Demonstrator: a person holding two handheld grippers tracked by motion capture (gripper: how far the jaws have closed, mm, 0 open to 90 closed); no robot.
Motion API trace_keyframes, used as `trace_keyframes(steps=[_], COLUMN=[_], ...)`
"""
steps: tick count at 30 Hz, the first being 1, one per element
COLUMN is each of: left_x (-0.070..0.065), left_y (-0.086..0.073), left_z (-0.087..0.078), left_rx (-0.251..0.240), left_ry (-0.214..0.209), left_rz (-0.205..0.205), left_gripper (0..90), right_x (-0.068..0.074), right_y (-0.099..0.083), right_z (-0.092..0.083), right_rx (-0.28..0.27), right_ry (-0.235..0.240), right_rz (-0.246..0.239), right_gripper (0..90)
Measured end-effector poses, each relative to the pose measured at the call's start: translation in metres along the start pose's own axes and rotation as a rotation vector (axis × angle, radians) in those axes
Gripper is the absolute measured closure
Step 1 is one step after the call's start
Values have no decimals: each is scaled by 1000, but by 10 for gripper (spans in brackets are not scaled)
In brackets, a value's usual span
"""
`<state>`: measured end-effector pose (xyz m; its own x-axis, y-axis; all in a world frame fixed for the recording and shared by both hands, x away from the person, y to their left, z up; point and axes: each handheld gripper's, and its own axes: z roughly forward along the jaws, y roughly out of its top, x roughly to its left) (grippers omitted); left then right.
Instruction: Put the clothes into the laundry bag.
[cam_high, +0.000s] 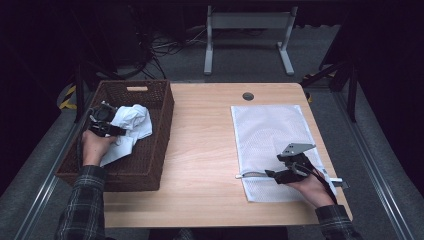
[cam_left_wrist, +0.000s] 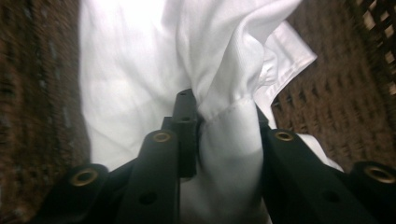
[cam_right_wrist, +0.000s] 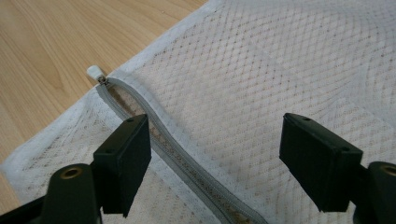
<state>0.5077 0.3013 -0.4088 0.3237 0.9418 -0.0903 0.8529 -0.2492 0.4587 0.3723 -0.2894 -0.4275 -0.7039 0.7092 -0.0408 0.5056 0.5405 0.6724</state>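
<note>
A crumpled white cloth lies in the brown wicker basket at the table's left end. My left gripper reaches into the basket and is shut on a fold of that cloth, which is bunched tight between the jaws of the gripper. At the right, a white mesh laundry bag lies flat on the table. My right gripper hovers low over its near end, open, with the grey zipper running between the jaws. The zipper pull sits at the bag's edge.
The wooden table has bare surface between basket and bag, and a round cable hole near its far edge. Basket wall stands close on both sides of the left gripper. A white desk frame and cables lie on the floor beyond.
</note>
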Motion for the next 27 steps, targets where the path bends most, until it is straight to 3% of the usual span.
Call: trace_keyframes(steps=[2, 4, 7, 14, 21, 27], left_x=[-1, -2, -2, -10, -17, -19], left_y=[-1, -1, -2, -4, -5, -5], left_z=[6, 10, 15, 26, 32, 33], left_rx=[12, 31, 42, 87, 120, 130], left_ry=[-9, -24, -61, -64, -28, 16], left_rz=[1, 14, 8, 75, 119, 135], left_gripper=[707, 598, 536, 286, 244, 330], right_x=[0, 0, 0, 0, 1, 1], right_y=[0, 0, 0, 0, 0, 0], right_z=[0, 0, -1, 0, 0, 1], right_rx=[0, -1, -2, 1, 6, 11], right_ry=[0, 1, -1, -1, 1, -1], right_rz=[-1, -1, -3, -3, -4, -7], right_gripper=[259, 259, 258, 258, 258, 258])
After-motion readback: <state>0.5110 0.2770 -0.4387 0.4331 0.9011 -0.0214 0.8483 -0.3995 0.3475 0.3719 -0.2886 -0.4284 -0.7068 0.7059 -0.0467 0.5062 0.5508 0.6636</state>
